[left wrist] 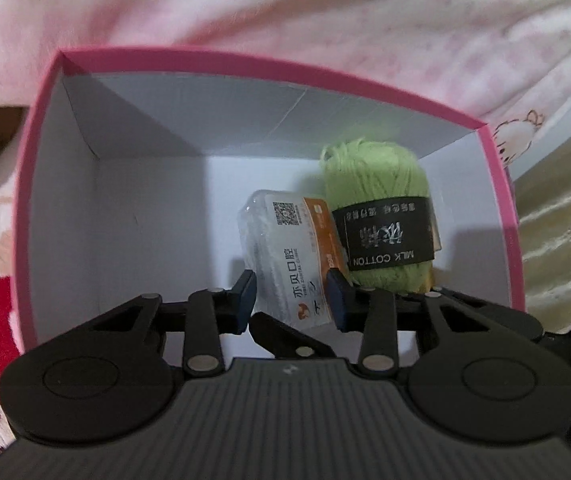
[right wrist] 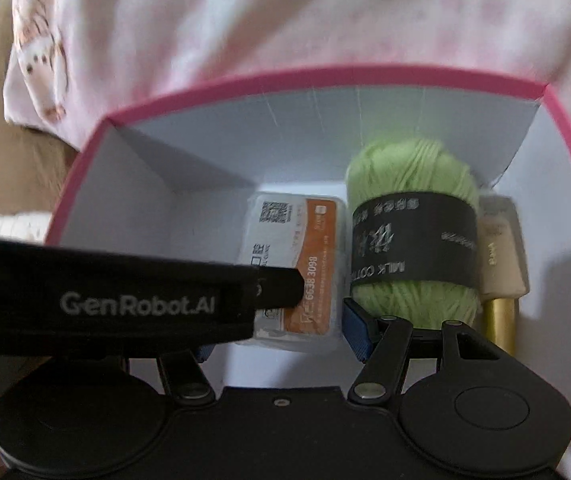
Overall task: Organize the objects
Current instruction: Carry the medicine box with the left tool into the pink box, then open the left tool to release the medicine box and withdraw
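Observation:
A pink box [left wrist: 245, 60] [right wrist: 325, 74] with a white inside stands open below both grippers. On its floor lie a clear plastic case with a white and orange label [left wrist: 289, 248] [right wrist: 313, 240] and, to its right, a green yarn ball with a black band [left wrist: 377, 200] [right wrist: 409, 168]. My left gripper [left wrist: 291, 300] hovers just over the case's near end, its blue pads [left wrist: 245, 300] a little apart and gripping nothing. My right gripper [right wrist: 279, 340] stands wider open above the same case. The left gripper's strap hides most of its left pad.
A beige tube with a gold cap [right wrist: 501, 240] lies against the box's right wall beside the yarn. A person's pink printed garment [left wrist: 325, 20] [right wrist: 285, 20] fills the space behind the box. Shiny beige cloth [left wrist: 557, 200] lies to the right. The box floor's left half is bare.

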Available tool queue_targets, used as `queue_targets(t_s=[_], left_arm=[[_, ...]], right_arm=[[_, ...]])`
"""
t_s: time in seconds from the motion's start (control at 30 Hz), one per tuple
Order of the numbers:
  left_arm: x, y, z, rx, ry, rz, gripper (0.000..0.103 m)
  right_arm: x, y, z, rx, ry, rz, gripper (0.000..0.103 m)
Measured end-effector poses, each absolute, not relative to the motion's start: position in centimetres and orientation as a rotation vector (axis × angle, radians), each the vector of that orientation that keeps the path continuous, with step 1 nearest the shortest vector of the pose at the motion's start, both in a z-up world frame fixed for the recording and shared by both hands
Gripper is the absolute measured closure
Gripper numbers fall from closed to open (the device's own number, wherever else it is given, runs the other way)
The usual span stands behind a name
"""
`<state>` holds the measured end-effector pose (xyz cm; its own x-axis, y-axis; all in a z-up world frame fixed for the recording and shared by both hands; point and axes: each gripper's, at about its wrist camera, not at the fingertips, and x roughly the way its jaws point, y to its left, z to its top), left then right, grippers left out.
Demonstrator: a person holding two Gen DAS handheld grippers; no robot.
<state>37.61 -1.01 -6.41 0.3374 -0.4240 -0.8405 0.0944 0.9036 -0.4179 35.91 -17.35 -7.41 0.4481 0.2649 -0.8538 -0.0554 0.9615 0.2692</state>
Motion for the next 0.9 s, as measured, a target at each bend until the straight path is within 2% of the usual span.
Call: queue_targets(t_s=[0.1, 0.17, 0.27, 0.37, 0.43, 0.47, 0.5, 0.53, 0.67, 0.83, 0.9], left_arm=[[37.7, -1.8, -6.8, -0.275, 1.195, -0.323, 0.076], [37.6, -2.0, -7.0, -0.284, 1.197, -0.314, 0.076], [37.6, -2.1, -7.1, -0.299, 1.201, -0.303, 0.076], [38.0, -2.0, -7.3, -0.300, 1.200, -0.283, 0.078], [38.1, -1.9, -7.5, -0.309, 1.196, -0.274, 0.078], [38.2, -1.8, -7.6, -0.317, 1.195, -0.275, 0.078], [38.2, -1.8, -7.6, -0.321, 1.193, -0.278, 0.079], [38.2, -1.8, -7.6, -0.318, 1.181, -0.276, 0.080], [37.7, -1.9, -6.9, -0.268, 1.114, -0.292, 0.081], [36.5, -2.3, -6.1, -0.206, 1.070, -0.327, 0.080], [35.7, -2.6, -5.4, -0.162, 1.046, -0.349, 0.077]], right_arm=[[35.6, -18.5, -7.6, 0.293, 1.116, 0.205, 0.033], [35.1, -18.5, -7.4, 0.262, 1.119, 0.212, 0.027], [34.0, -18.0, -7.2, 0.185, 1.115, 0.232, 0.027], [33.0, -17.0, -7.4, 0.106, 1.107, 0.267, 0.043], [32.7, -16.9, -7.7, 0.103, 1.090, 0.268, 0.045], [32.6, -17.0, -7.9, 0.104, 1.087, 0.257, 0.049], [32.6, -17.0, -8.0, 0.098, 1.086, 0.236, 0.059], [32.6, -17.0, -8.2, 0.089, 1.079, 0.210, 0.065], [31.5, -17.6, -7.7, 0.154, 0.970, 0.164, 0.082], [30.5, -17.7, -7.7, 0.165, 0.918, 0.163, 0.082], [29.8, -18.1, -7.3, 0.193, 0.910, 0.169, 0.081]])
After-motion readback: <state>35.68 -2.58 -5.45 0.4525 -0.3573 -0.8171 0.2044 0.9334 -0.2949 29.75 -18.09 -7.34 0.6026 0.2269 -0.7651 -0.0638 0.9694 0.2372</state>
